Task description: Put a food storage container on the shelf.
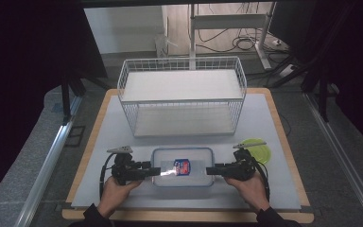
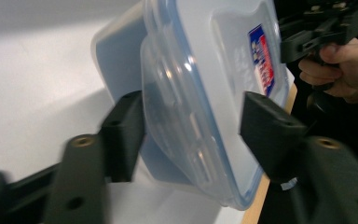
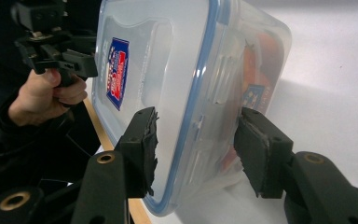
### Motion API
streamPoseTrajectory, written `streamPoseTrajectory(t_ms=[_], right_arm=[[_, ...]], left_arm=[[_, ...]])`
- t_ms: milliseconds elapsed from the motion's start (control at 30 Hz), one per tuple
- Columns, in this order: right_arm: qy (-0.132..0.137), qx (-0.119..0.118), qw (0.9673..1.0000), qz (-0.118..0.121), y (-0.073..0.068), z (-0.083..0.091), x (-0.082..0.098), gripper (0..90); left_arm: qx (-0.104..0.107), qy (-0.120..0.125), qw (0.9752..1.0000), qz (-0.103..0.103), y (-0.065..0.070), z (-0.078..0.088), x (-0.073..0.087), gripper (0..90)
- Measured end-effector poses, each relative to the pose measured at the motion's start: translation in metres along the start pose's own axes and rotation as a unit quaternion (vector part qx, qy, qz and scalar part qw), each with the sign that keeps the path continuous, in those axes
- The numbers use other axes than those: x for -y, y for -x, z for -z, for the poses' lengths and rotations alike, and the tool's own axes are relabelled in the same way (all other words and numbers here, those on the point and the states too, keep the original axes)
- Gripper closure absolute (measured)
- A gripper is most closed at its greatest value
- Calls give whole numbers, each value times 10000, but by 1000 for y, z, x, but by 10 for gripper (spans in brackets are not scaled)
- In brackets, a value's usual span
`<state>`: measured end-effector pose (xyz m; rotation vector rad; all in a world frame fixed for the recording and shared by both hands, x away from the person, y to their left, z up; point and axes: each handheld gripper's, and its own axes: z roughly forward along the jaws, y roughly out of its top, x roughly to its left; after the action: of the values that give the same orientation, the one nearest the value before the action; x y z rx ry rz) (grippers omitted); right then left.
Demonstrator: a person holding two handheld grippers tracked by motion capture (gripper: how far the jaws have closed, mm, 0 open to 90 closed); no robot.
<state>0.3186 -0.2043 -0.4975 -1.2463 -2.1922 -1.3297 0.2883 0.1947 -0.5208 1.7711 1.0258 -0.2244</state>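
A clear plastic container point(image 1: 183, 167) with a blue-rimmed lid and a red and blue label lies across the near middle of the table. My left gripper point(image 1: 157, 171) holds its left end and my right gripper point(image 1: 209, 170) its right end. In the left gripper view the left gripper point(image 2: 193, 126) has one pad on the lid and the other on the base side of the container point(image 2: 205, 70). In the right gripper view the right gripper point(image 3: 196, 140) clamps the container point(image 3: 168, 70) the same way. Something red-orange point(image 3: 261, 51) shows through the wall.
A white wire basket point(image 1: 182, 94) with a shelf stands behind the container at the back of the table. A green round lid point(image 1: 259, 150) lies just behind my right gripper. The table's front edge point(image 1: 184, 215) runs close under both hands.
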Motion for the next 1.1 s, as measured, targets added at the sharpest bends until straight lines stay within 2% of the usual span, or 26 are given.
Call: streamPoseTrajectory(t_ms=[67, 100, 233, 300, 467, 600, 633, 767, 900, 1100], right_arm=[[2, -7, 10000, -10, 0, 0, 0, 495], [-1, -14, 10000, -26, 0, 0, 0, 494], [20, -38, 9999, -128, 1, 0, 0, 497], [58, -1, 9998, -174, -1, -1, 1, 500], [181, 21, 9990, -417, -2, 0, 2, 521], [239, 175, 9992, -260, -7, 0, 2, 528], [284, 240, 9992, -161, -9, 1, 1, 526], [335, 270, 9990, -147, -9, 1, -1, 526], [467, 341, 9983, 11, -15, 8, -6, 526], [598, 319, 9976, 141, -20, 15, -14, 525]], left_arm=[[31, 11, 10000, 66, -1, 0, 0, 364], [74, 8, 9999, 90, -2, 0, 0, 400], [150, 57, 9998, 147, -2, 3, 1, 444], [192, 119, 9994, 255, -3, 3, 2, 460], [96, 254, 9991, 312, 0, 4, 1, 477], [-18, 298, 9992, 263, 3, 4, -2, 487], [-70, 302, 9992, 272, 5, 4, -2, 487], [-124, 280, 9991, 284, 7, 3, -4, 487], [-105, 346, 9991, 242, 10, 3, -9, 487], [-174, 403, 9990, 62, 18, 9, -22, 488]])
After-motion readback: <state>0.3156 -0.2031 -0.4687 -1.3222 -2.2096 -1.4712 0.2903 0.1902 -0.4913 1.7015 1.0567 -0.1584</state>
